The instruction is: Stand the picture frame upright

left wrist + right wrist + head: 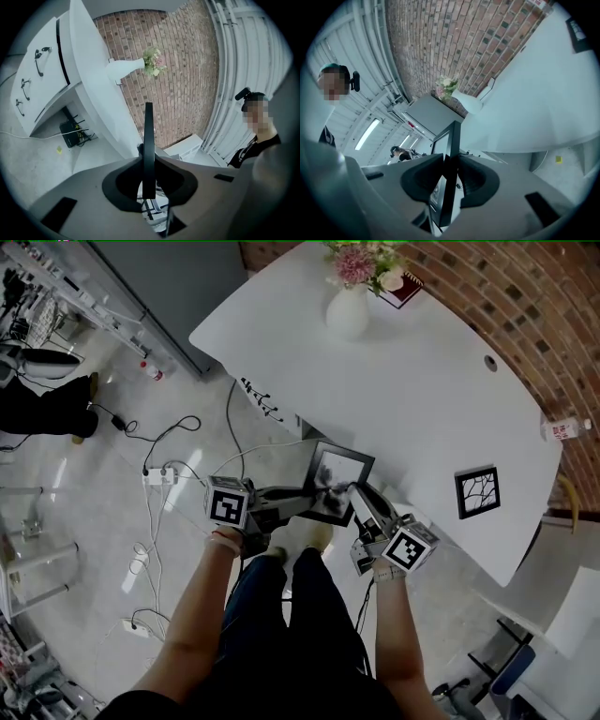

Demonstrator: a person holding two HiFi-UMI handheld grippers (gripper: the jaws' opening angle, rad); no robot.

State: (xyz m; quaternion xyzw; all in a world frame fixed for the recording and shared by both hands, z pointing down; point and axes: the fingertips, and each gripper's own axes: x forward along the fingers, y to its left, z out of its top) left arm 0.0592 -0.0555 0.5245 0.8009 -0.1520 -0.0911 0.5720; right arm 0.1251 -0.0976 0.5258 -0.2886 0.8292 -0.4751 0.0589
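Note:
A black picture frame [337, 479] with a grey print is held in the air just off the near edge of the white table [422, 399], tilted. My left gripper [305, 495] is shut on its left edge, which shows as a thin black strip [148, 145] between the pads. My right gripper [354, 491] grips the frame's lower right side. In the right gripper view the frame [449, 154] stands edge-on between the pads, which press on both faces. The left gripper [149, 187] and the right gripper [449, 183] face each other across the frame.
A second black frame [477, 491] lies flat on the table at right. A white vase with pink flowers [348, 310] and a red book [401, 287] stand at the far end. A bottle [565, 428] sits beyond the right edge. Cables and a power strip [159, 474] lie on the floor at left.

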